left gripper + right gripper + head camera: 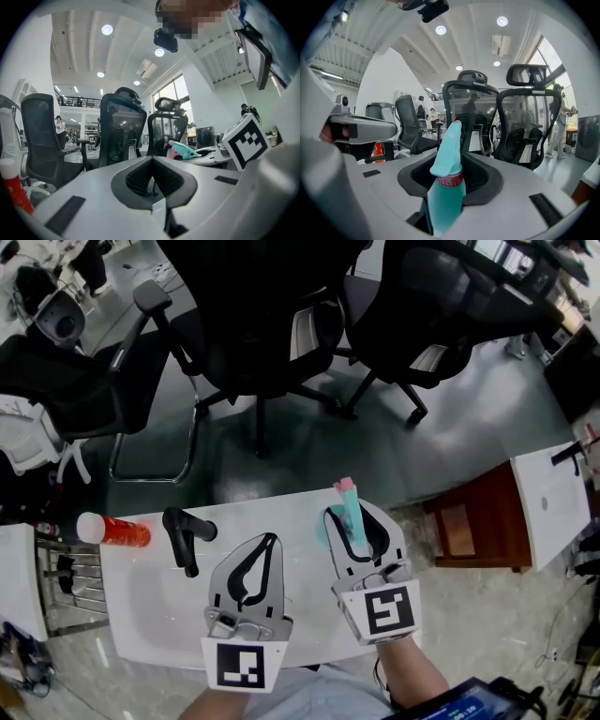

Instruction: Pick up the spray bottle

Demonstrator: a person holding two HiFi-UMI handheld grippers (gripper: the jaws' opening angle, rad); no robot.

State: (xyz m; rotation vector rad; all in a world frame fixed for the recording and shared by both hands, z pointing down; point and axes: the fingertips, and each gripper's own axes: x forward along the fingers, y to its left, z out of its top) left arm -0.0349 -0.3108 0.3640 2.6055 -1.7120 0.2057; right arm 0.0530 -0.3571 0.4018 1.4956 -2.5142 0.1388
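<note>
The spray bottle (354, 517) is teal with a pink nozzle tip, and it stands upright between the jaws of my right gripper (349, 512) above the white table (150, 615). In the right gripper view its body (446, 197) fills the gap between the pads, so my right gripper (454, 161) is shut on it below the pink collar. To its left my left gripper (271, 540) hovers with its fingertips together and nothing in them. The left gripper view shows its jaws (152, 159) empty and the spray bottle's head (183, 151) off to the right.
A red can with a white cap (114, 531) lies at the table's left end, and a black handled tool (186, 538) lies beside it. Black office chairs (253, 324) stand beyond the table. A brown wooden stand (478, 521) is on the right.
</note>
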